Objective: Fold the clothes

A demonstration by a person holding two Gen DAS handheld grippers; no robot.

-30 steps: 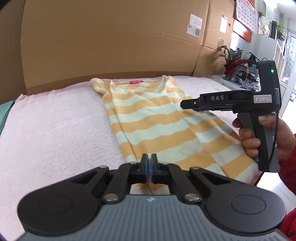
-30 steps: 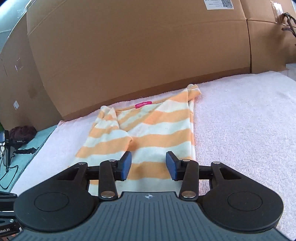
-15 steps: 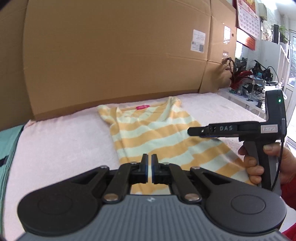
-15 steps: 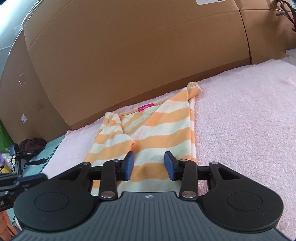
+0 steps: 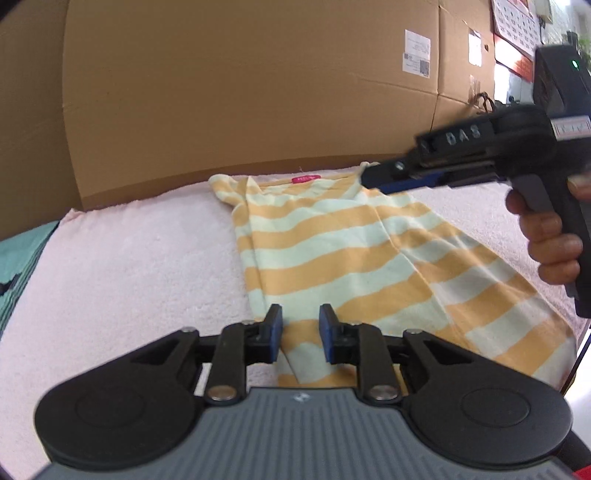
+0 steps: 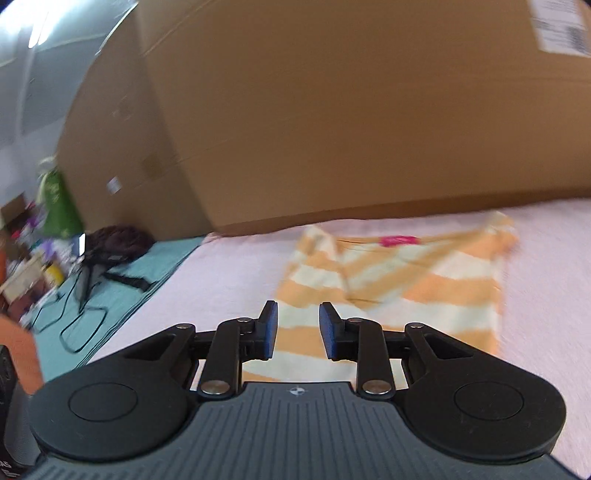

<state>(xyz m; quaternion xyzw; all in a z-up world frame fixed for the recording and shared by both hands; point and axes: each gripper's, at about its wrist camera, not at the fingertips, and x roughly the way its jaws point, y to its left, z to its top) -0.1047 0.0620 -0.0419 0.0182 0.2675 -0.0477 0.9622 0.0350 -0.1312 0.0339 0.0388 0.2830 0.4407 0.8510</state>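
An orange and pale-striped shirt (image 5: 343, 266) lies flat on the pink towel-covered surface (image 5: 129, 266), both sides folded in, a pink neck label (image 5: 306, 179) at the far end. It also shows in the right wrist view (image 6: 406, 291), blurred. My left gripper (image 5: 300, 334) is open and empty, just above the shirt's near left hem. My right gripper (image 6: 295, 330) is open and empty over the shirt's near left part. In the left wrist view the right gripper's body (image 5: 480, 151) hovers above the shirt's far right side, held by a hand (image 5: 550, 240).
A tall cardboard wall (image 5: 258, 85) stands behind the surface. A teal mat (image 6: 122, 291) with a black bag (image 6: 114, 243) and cables lies to the left. Clutter sits at the far left, shelves and a calendar (image 5: 513, 22) at the far right.
My left gripper has opened from shut. My right gripper has risen and swung left, staying open. The shirt has not moved.
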